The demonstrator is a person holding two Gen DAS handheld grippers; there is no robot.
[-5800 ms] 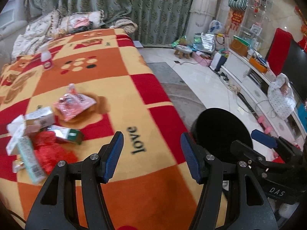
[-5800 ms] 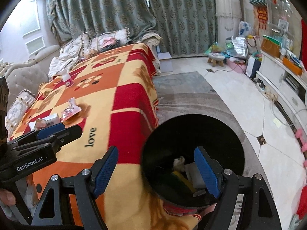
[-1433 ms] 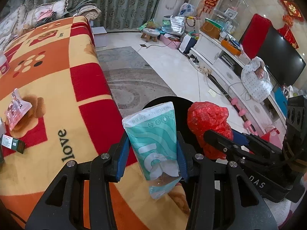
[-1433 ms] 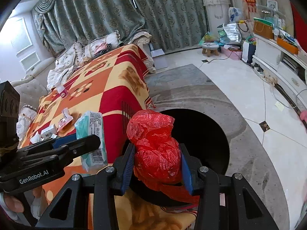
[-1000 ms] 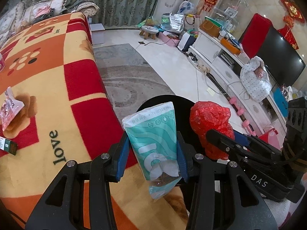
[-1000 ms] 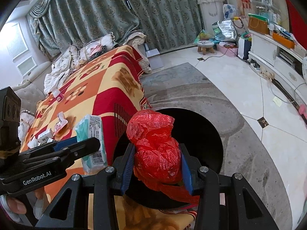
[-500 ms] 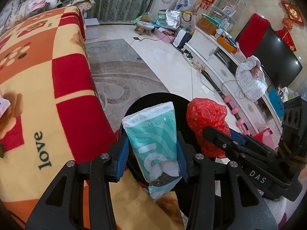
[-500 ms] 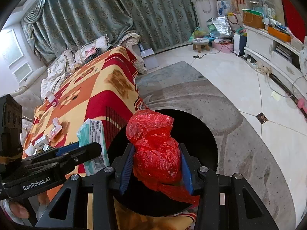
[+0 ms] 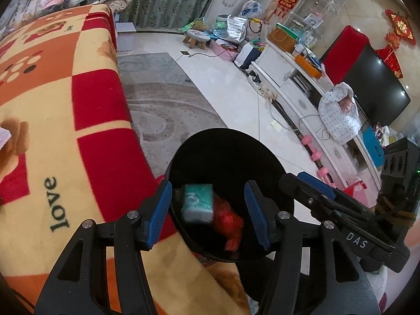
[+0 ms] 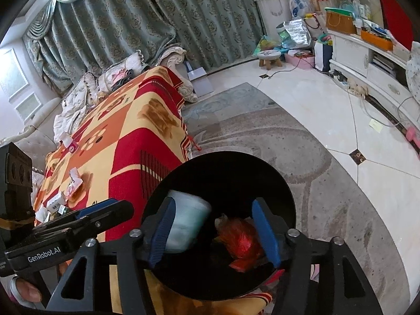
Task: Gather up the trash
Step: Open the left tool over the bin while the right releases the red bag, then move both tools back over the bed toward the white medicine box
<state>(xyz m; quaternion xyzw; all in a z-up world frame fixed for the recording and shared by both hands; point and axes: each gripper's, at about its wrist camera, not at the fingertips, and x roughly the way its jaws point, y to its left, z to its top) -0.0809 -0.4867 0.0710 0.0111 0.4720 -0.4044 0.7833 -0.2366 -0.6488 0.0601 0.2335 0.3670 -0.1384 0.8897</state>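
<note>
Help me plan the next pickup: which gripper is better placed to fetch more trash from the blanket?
Probably left. Both grippers hang open over the black bin, nothing held. The remaining wrappers lie on the blanket, on the left gripper's side.

Green patterned curtains (image 10: pixel 162 26) hang behind a pale tiled floor (image 10: pixel 328 110), grey rug (image 9: pixel 162 110) and white TV cabinet (image 9: pixel 296 89).

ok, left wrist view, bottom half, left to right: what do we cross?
blanket → tissue pack → red bag → right gripper, the pack and bag inside the black bin.
</note>
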